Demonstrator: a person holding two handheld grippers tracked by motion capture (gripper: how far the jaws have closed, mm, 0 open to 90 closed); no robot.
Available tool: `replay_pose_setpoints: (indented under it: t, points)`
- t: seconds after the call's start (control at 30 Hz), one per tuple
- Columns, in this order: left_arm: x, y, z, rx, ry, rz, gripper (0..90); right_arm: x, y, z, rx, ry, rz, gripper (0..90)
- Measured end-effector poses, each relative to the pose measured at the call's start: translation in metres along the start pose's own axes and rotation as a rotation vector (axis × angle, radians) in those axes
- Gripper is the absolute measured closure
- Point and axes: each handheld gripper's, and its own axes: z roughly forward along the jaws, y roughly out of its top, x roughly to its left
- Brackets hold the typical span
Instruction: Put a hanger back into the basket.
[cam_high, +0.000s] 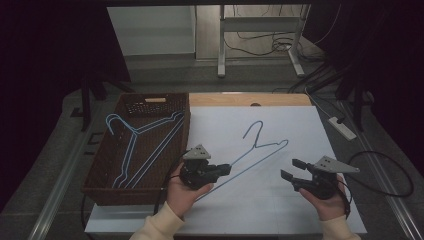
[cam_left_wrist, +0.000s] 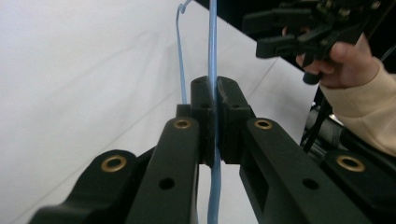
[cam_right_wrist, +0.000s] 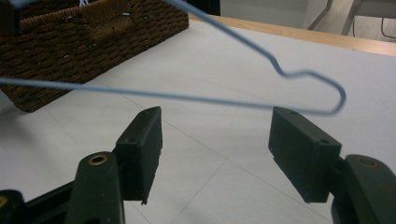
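The left tongs (cam_high: 226, 169), low and left of centre in the high view, are clamped on the lower wire of a light-blue wire hanger (cam_high: 260, 147); the left gripper view shows the wire pinched between the two pads (cam_left_wrist: 204, 112) and running straight up out of them. The right tongs (cam_high: 292, 169), low and right of centre, stand apart and hold nothing, and in the right gripper view the hanger's far shoulder bend (cam_right_wrist: 334, 100) floats just above the gap between the two jaws. The hanger slants up toward the middle of the frame, hook uppermost, over the white worktop (cam_high: 300, 130). At the left stands a brown wicker basket (cam_high: 100, 192) with other blue hangers (cam_high: 137, 145) already lying in it. The work appears to be carrying this hanger across to the basket. A thin wire swivels easily in a single pinch, so the right tongs would do well to close on the shoulder bend before any lift, and both hands should then travel level, hook leading, clear of the basket rim.
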Motion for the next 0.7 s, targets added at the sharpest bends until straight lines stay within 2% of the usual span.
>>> replay_pose_setpoints:
  t: [0.4,0.47,0.5,0.57,0.6,0.7]
  points:
    - [0.010,0.015,-0.057,-0.130,0.015,-0.006,86.3,-0.001,-0.002,0.004,0.024,0.000,-0.009,36.0]
    - [0.013,0.017,-0.072,-0.154,0.025,-0.001,86.3,-0.001,-0.003,0.006,0.028,0.002,-0.009,36.0]
    - [0.013,0.017,-0.072,-0.154,0.025,-0.001,86.3,-0.001,-0.003,0.006,0.028,0.002,-0.009,36.0]
    - [0.018,0.018,-0.090,-0.181,0.045,-0.003,86.3,-0.001,-0.003,0.006,0.035,0.002,-0.011,36.0]
    - [0.018,0.018,-0.090,-0.181,0.045,-0.003,86.3,-0.001,-0.003,0.006,0.035,0.002,-0.011,36.0]
    - [0.024,0.017,-0.108,-0.209,0.072,-0.007,86.3,-0.001,-0.003,0.007,0.039,0.000,-0.014,36.0]
